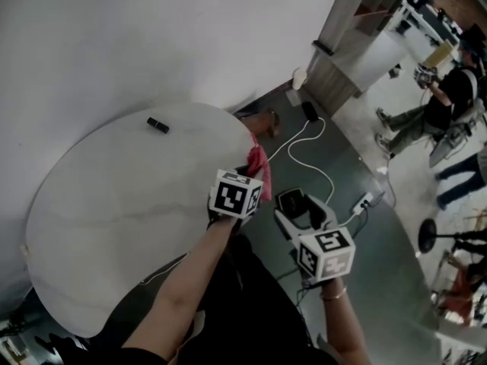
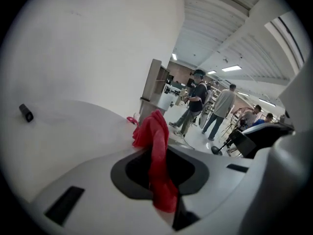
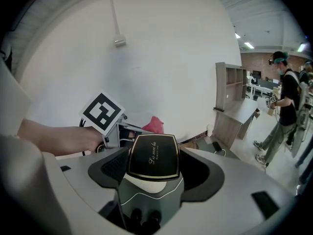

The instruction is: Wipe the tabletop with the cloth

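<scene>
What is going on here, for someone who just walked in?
A person holds a tool in each hand beside a round white table. The left tool is shut on a red cloth near the table's edge. The right tool grips a black-lidded box over the floor. A small black object lies on the tabletop.

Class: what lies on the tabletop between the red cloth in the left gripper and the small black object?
Nothing. In the head view, the stretch of tabletop between the red cloth and the small black object is bare.
</scene>
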A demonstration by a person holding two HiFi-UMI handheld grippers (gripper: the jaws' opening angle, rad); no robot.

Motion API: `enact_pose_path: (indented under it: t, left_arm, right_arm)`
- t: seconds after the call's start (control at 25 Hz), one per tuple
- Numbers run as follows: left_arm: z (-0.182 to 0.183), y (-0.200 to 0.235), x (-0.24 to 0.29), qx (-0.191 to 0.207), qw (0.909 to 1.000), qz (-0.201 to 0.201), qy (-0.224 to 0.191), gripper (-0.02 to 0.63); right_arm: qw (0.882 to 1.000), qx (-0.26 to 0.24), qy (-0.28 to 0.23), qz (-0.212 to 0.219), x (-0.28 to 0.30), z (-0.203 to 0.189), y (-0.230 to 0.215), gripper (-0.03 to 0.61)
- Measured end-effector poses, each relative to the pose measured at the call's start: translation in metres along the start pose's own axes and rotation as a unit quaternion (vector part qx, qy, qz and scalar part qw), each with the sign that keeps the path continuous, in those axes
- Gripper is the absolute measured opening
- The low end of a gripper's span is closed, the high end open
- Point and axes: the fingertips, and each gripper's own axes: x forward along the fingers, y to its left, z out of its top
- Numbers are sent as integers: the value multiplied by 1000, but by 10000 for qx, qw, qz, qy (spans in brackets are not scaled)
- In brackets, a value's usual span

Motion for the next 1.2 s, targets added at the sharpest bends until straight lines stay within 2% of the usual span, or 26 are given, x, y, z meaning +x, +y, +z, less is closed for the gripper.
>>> enact_pose_path:
  t: [0.24,0.44,0.56,0.72,0.96,1.08,1.2]
  left_arm:
    - [-27,52,-39,-423,9977,522,17,60]
    - [-63,107,-90,-991,9890,1084,-155,60]
    - [-86,139,-127,-1278,9804,1472,-275,60]
    - [-121,180,-178,-1748,9639,1960,-439,60]
    - [-163,219,-236,-2128,9419,2542,-542,60]
    - [-168,225,-251,-2193,9380,2616,-600,60]
    - [-145,220,-254,-2162,9441,2326,-890,60]
  right_arm:
    - [9987,-312,115,384,27,11,26,318]
    - [9924,-714,249,966,56,24,71,318]
    - [9863,-941,339,1312,72,28,102,318]
    - [9766,-1213,441,1723,90,30,142,318]
    - [9668,-1483,522,2016,101,31,177,318]
    - [9665,-1521,496,2006,100,33,180,318]
    - [9694,-1494,450,1895,98,37,173,318]
